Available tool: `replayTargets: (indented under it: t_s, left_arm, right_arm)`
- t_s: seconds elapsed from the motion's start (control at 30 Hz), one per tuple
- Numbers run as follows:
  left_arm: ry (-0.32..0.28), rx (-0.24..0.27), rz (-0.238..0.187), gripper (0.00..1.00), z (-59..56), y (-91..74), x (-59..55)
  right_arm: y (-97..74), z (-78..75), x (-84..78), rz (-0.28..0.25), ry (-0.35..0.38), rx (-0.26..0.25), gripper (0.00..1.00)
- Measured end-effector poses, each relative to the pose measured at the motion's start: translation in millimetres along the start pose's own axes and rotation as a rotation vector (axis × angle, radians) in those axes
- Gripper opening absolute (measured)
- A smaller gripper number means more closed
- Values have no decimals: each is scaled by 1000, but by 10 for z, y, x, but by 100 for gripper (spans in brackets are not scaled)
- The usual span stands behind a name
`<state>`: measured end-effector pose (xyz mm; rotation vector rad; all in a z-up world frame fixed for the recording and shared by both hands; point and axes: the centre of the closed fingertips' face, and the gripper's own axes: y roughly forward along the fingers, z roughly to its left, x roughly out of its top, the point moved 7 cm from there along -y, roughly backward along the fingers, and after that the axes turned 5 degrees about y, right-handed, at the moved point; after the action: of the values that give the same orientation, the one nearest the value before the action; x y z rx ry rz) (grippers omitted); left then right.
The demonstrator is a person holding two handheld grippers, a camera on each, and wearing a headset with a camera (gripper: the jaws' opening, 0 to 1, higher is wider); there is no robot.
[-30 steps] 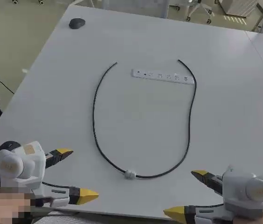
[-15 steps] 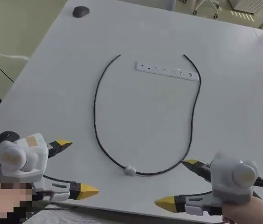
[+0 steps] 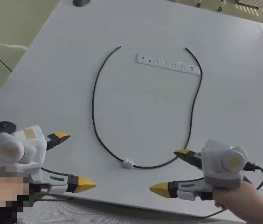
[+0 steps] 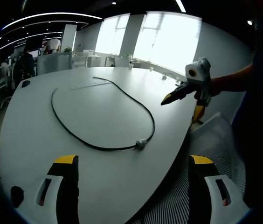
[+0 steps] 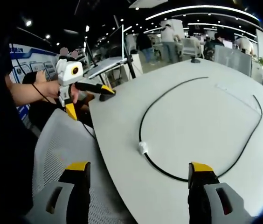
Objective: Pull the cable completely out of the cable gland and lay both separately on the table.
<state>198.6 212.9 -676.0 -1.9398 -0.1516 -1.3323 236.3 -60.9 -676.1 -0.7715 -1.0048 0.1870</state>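
The left tongs [image 3: 82, 159] are held to the left of the cable gland [image 3: 128, 163], over the near edge of the bench [image 3: 52, 74]. Their yellow-tipped jaws stand wide apart and nothing is between them. They are well apart from the gland and do not touch the cable [image 3: 94, 102].

The gland, small and white, lies on the bench near the front edge, and the black cable passes through it. From the gland the cable runs out to both sides and bends away from the person, so it makes a long U on the bench with the gland at the bottom of the curve. The left branch ends far beyond the gland, a little to its left. Far beyond that end, at the bench's far edge, is a dark mouse [image 3: 81, 2]. A white power strip [image 3: 168, 64] lies beyond the gland, across the open top of the U, and the right branch of the cable ends just beside its right end.

The right tongs [image 3: 162, 170] are held just to the right of the gland, also wide open and empty. Their upper jaw tip is very near the cable – I cannot tell if it touches it.
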Motion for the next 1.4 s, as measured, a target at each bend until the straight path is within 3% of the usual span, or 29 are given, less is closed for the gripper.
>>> replayTargets:
  t_s: [0.3,0.73,0.97,1.4]
  left_arm:
    - [-4,-4,18,97,-35,4,-55]
    - [-14,1,25,96,-59,14,-110]
    - [-31,7,17,96,-43,34,-128]
    - [-30,-3,26,96,-23,80,-163]
  right_arm:
    - [182,-13,102,30,-47,6,82]
    - [445,-33,189,111,-123,45,71]
    - [616,-14,189,186,-193,63,63]
    - [908,-81,173,278,-228,86,49]
